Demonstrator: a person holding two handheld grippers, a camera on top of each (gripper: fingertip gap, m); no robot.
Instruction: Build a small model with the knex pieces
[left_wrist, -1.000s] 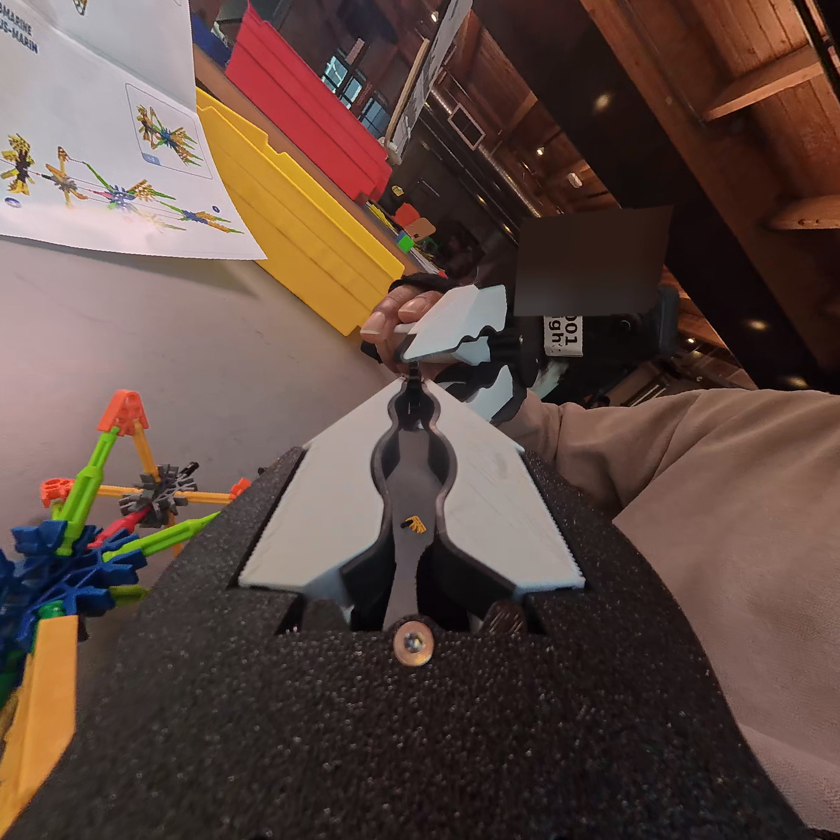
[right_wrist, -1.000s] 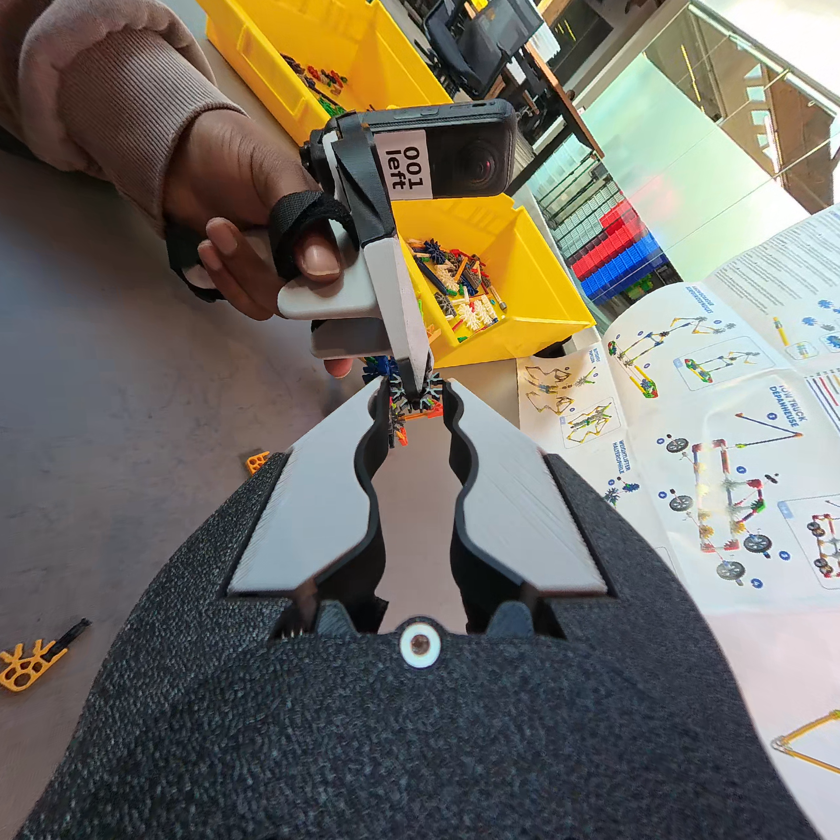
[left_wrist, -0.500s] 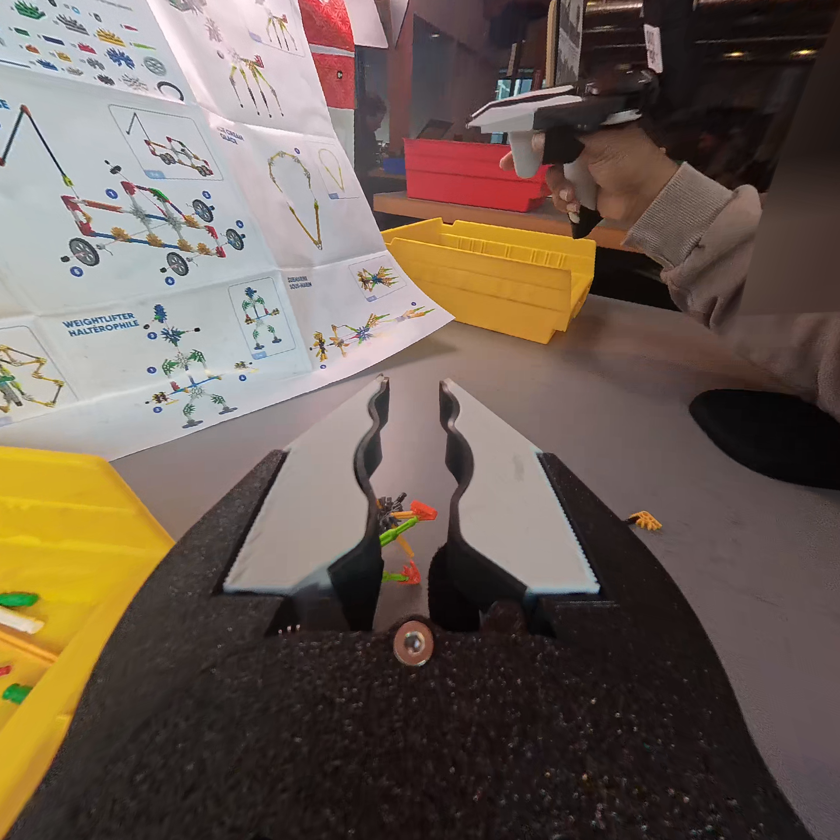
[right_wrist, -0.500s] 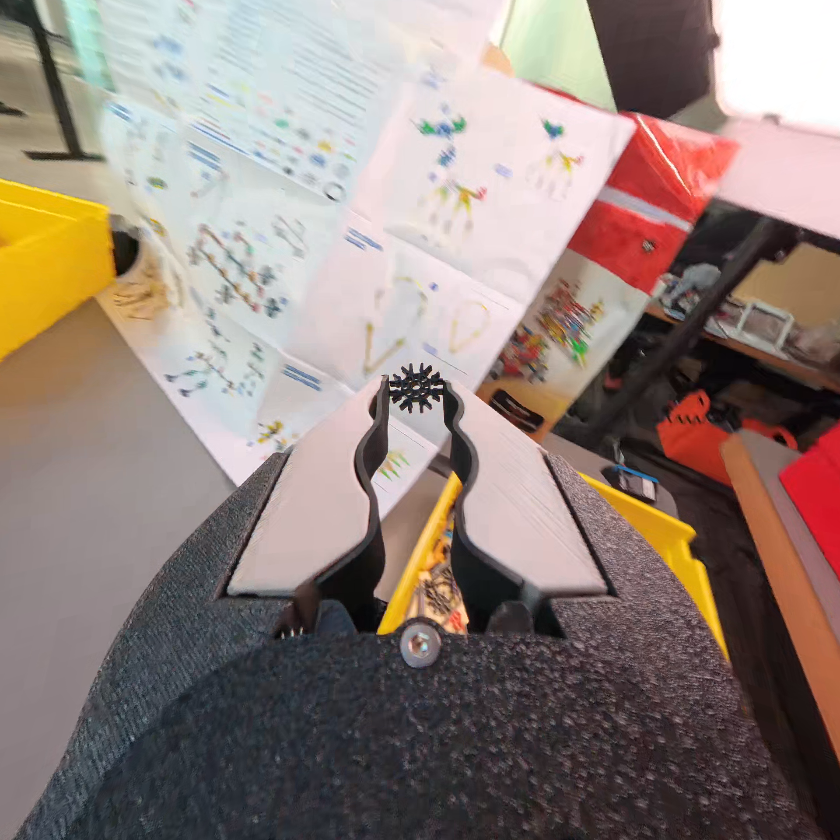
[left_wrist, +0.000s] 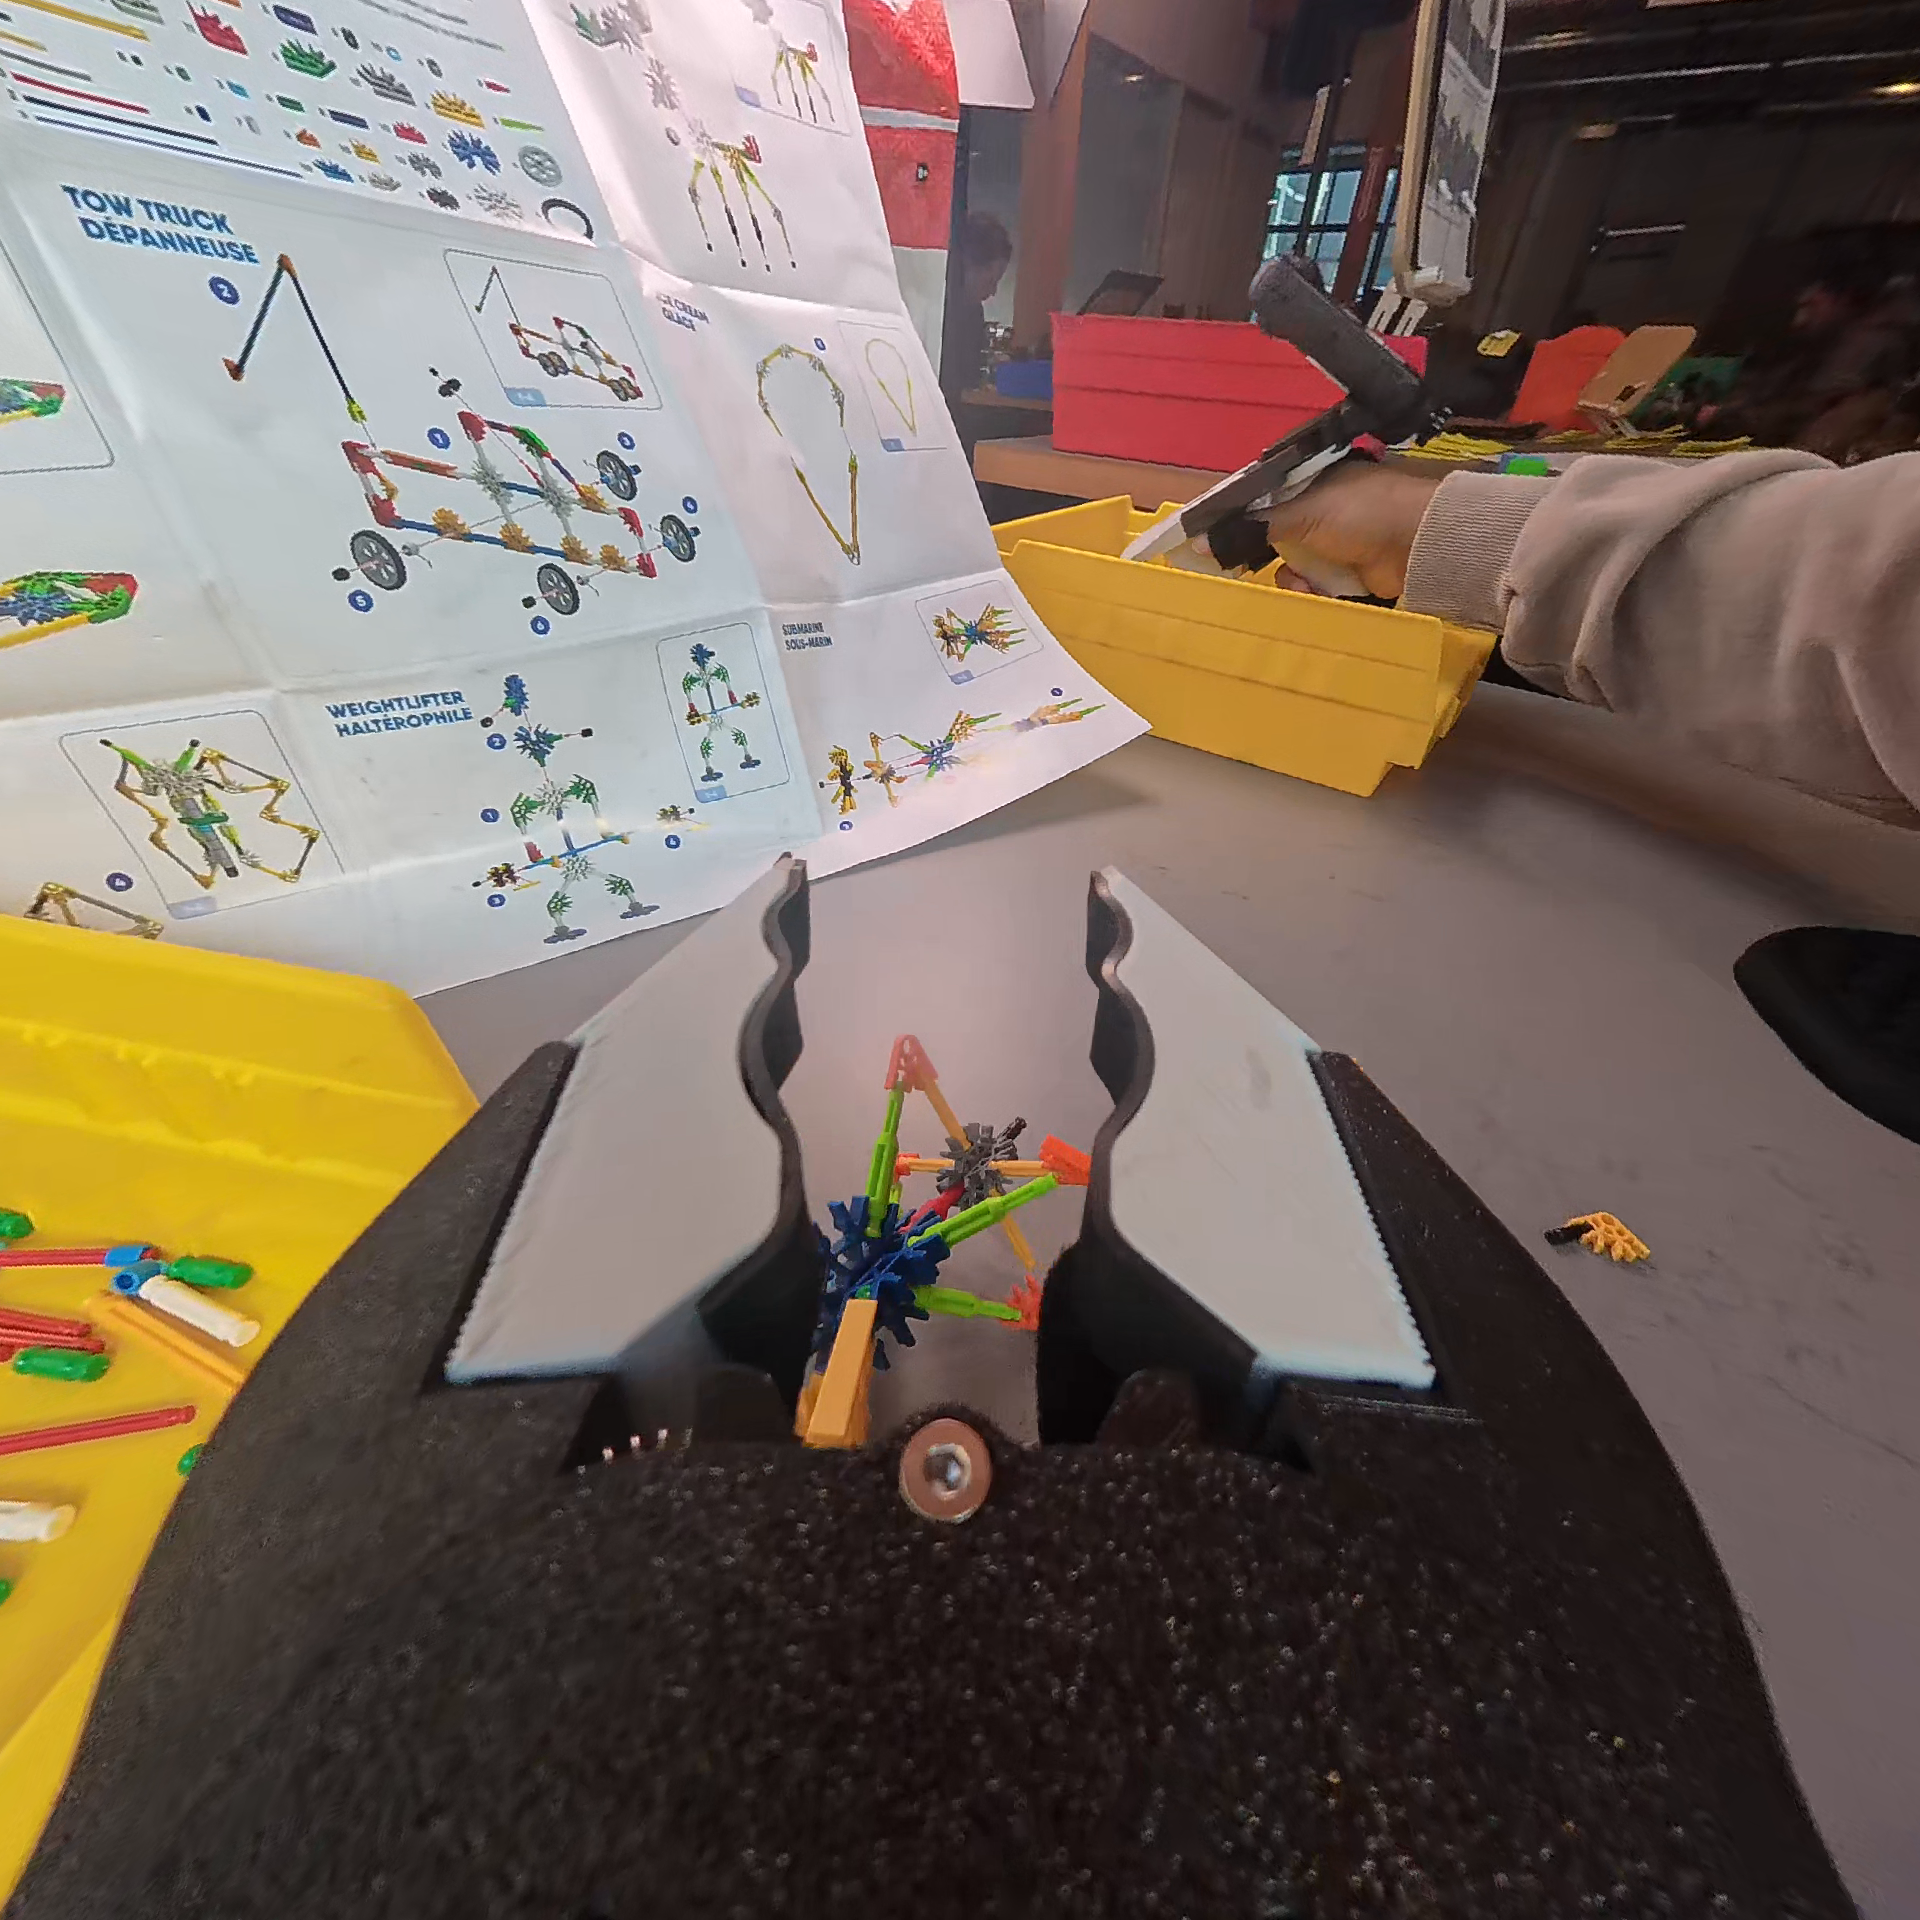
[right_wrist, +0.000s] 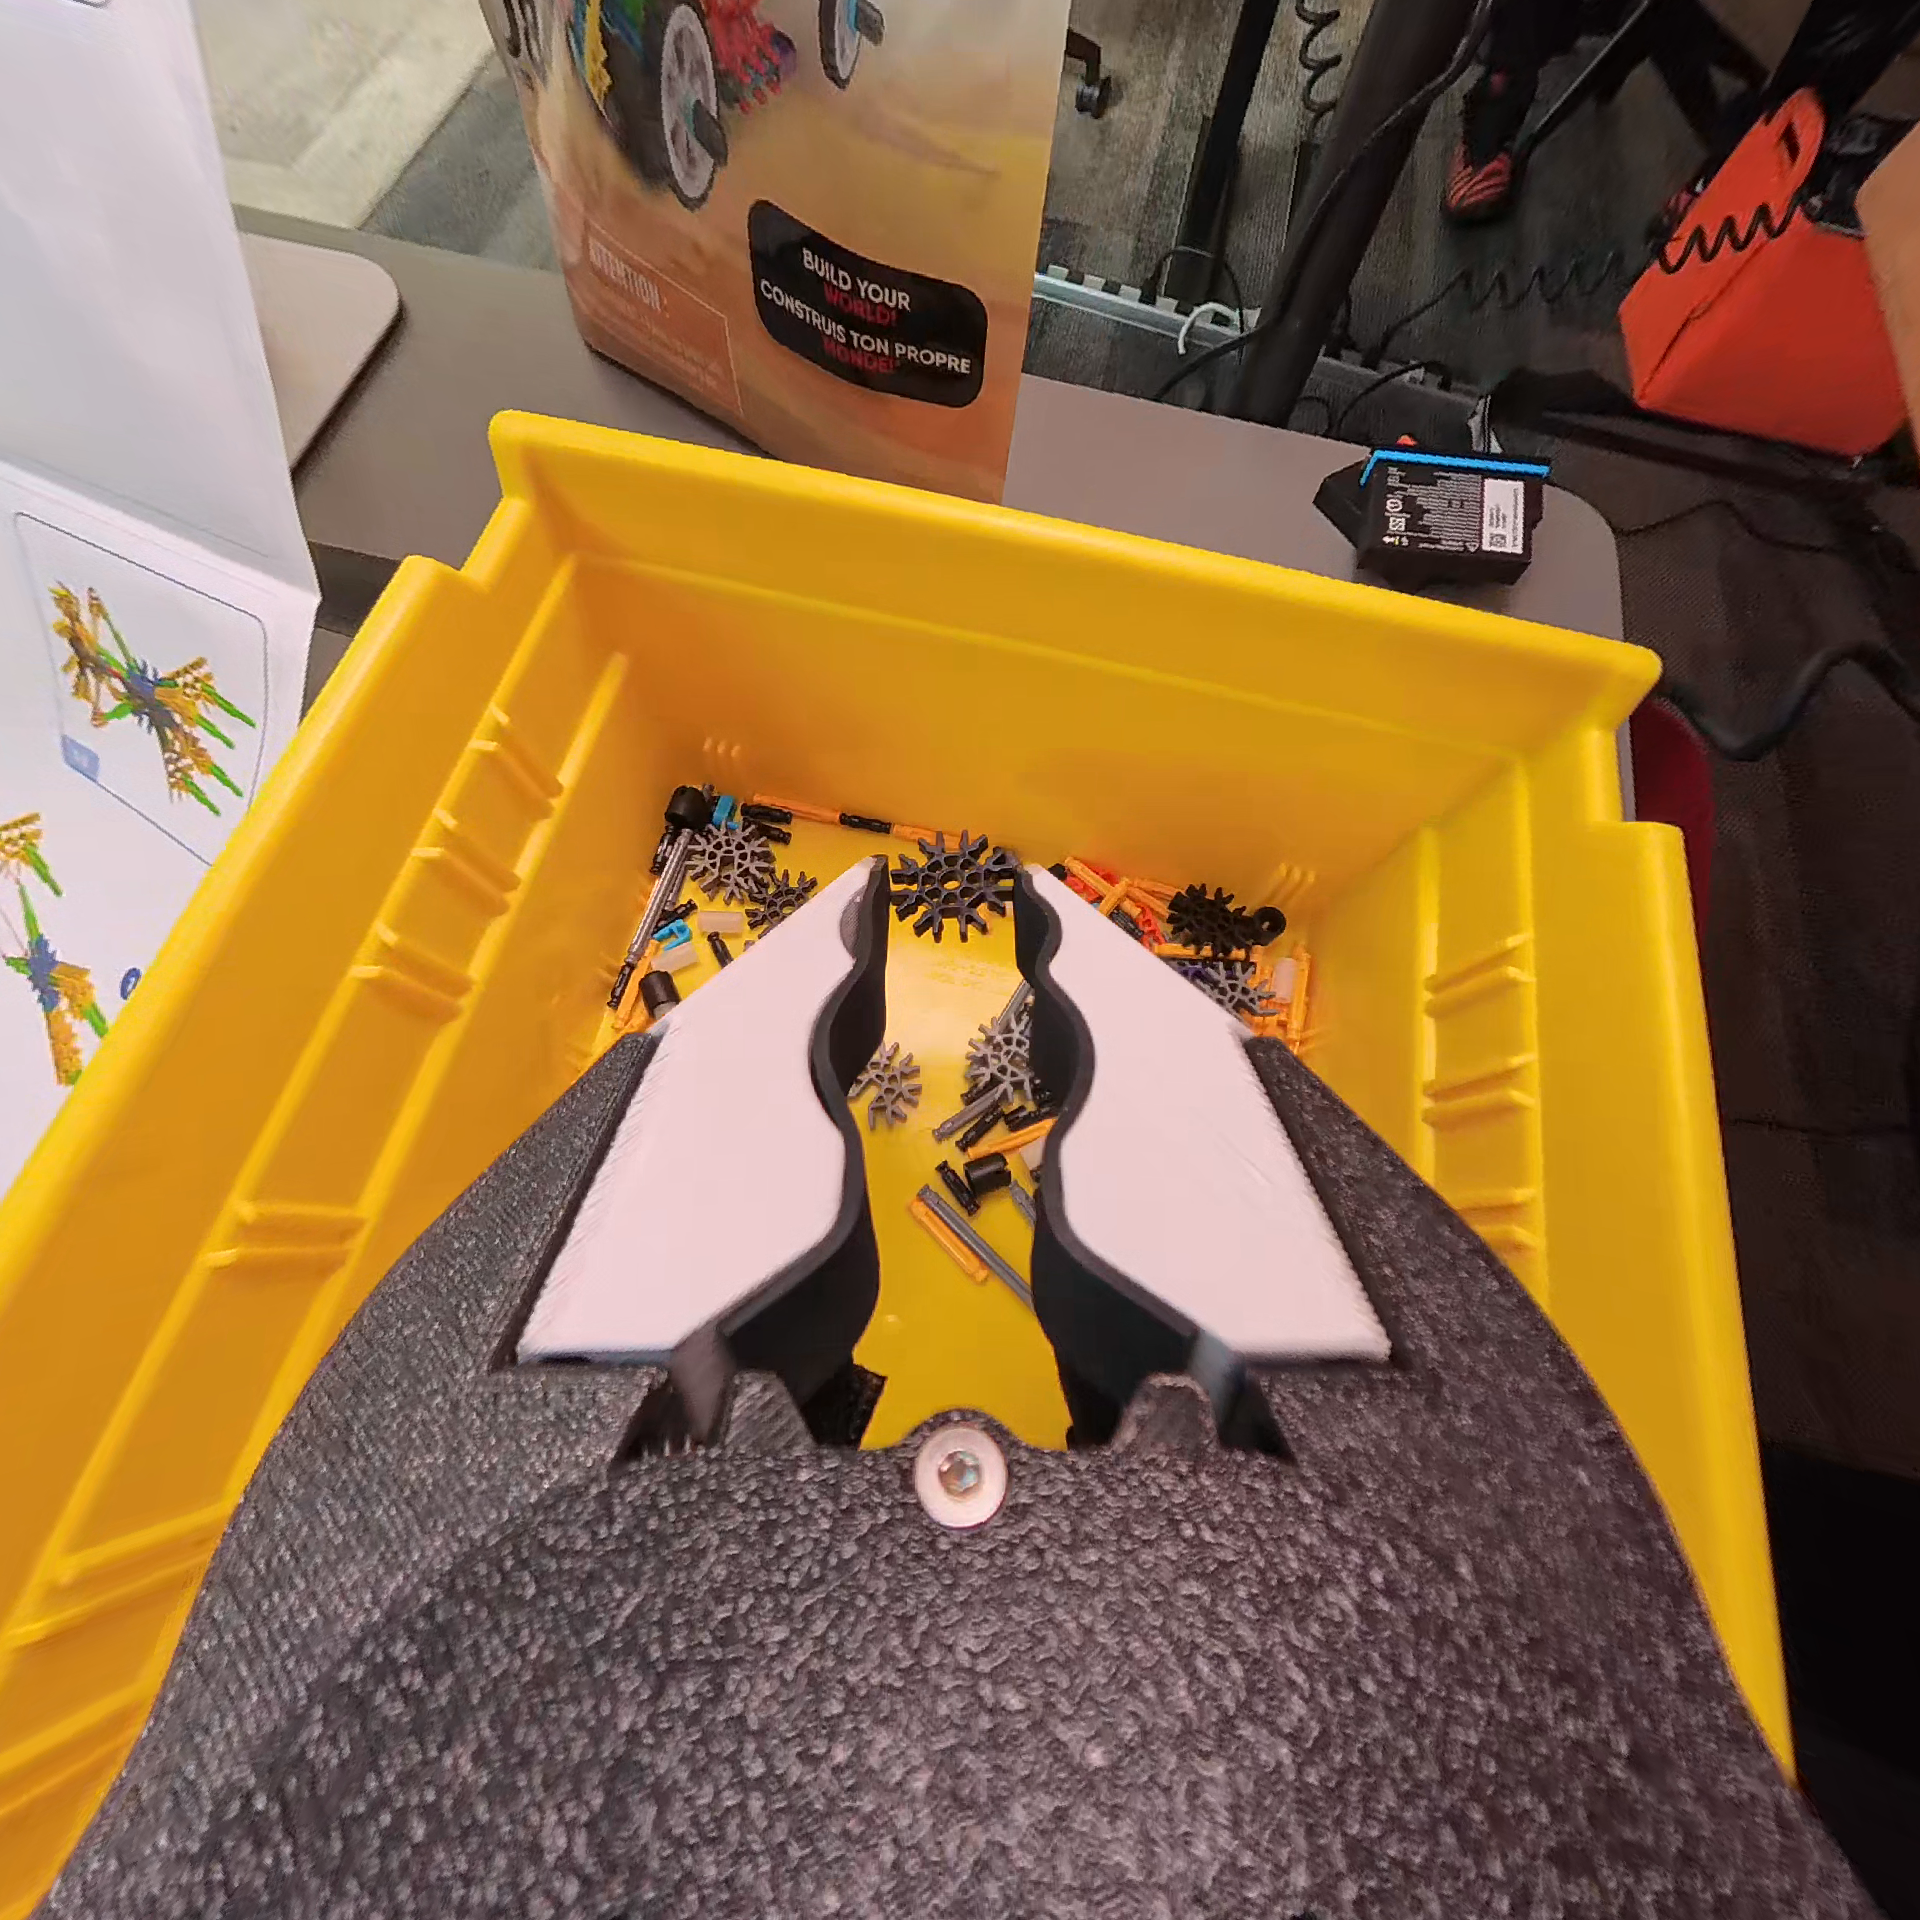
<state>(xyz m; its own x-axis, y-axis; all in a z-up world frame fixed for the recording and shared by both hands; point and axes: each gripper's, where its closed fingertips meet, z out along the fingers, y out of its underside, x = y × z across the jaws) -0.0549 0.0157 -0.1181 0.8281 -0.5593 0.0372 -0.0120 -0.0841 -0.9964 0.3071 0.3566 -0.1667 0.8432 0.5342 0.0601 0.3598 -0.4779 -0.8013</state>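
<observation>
Workshop or maker-space setting. Grey worktable (left_wrist: 1455, 935) with yellow parts bins (right_wrist: 1039, 665) of small plastic construction pieces, fold-out building-instruction sheet (left_wrist: 468, 468) propped at far left, toy-kit box (right_wrist: 810, 208) behind. Red bins (left_wrist: 1174, 384) on far wooden bench; timber walls, cables on floor.

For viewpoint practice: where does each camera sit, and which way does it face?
Left wrist view: on the open left gripper, low over the table, facing toy model and instruction sheet; hand, sleeve show.
Right wrist view: on the right gripper holding a black connector, looking down into yellow bin; no body shows.
Shared: bin, sheet.
</observation>
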